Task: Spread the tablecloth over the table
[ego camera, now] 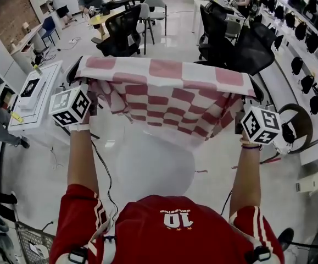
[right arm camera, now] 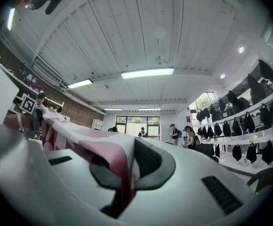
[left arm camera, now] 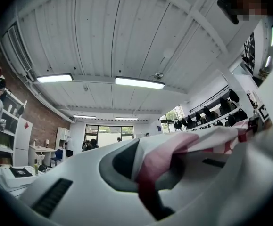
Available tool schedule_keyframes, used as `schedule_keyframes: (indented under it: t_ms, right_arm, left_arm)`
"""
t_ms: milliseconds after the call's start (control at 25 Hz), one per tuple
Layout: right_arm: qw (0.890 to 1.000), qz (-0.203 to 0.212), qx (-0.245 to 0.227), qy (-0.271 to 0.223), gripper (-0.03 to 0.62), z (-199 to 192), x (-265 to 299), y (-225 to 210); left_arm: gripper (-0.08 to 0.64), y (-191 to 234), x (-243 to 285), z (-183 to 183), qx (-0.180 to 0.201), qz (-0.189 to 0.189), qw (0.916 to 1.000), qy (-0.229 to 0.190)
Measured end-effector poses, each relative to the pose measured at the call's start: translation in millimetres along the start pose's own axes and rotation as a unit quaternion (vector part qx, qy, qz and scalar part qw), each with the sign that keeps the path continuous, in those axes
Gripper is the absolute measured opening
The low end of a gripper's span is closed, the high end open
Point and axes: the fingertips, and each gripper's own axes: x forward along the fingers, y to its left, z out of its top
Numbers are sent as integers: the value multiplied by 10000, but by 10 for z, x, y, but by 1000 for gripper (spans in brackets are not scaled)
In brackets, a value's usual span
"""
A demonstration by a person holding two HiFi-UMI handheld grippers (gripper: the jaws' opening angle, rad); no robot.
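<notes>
A red-and-white checked tablecloth (ego camera: pixel 164 89) hangs stretched in the air between my two grippers, sagging in folds over the round white table (ego camera: pixel 156 169) in front of me. My left gripper (ego camera: pixel 90 92) is shut on the cloth's left corner; in the left gripper view the fabric (left arm camera: pixel 174 149) is pinched between the jaws (left arm camera: pixel 145 182) and runs off to the right. On the other side, my right gripper (ego camera: pixel 241 111) is shut on the right corner, with cloth (right arm camera: pixel 94 145) trailing left from its jaws (right arm camera: pixel 124 182). Both grippers point slightly upward, toward the ceiling.
Black office chairs (ego camera: pixel 120 34) (ego camera: pixel 241 45) stand beyond the table. A white desk (ego camera: pixel 35 95) is at the left, and a shelf of dark headsets (ego camera: pixel 307 32) runs along the right wall. People sit at the far desks. A wire basket (ego camera: pixel 35 246) is by my left foot.
</notes>
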Motion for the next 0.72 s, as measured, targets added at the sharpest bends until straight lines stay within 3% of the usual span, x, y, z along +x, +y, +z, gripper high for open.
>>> schedule_keyframes:
  t_ms: [280, 720]
  right_arm:
    - [9999, -35, -168, 7, 15, 11, 34, -17]
    - [9928, 61, -2, 1193, 15, -1044, -37, 116]
  left_arm:
    - [9, 19, 46, -114, 66, -26, 10000, 17]
    - [9, 69, 41, -1102, 110, -107, 9955, 940]
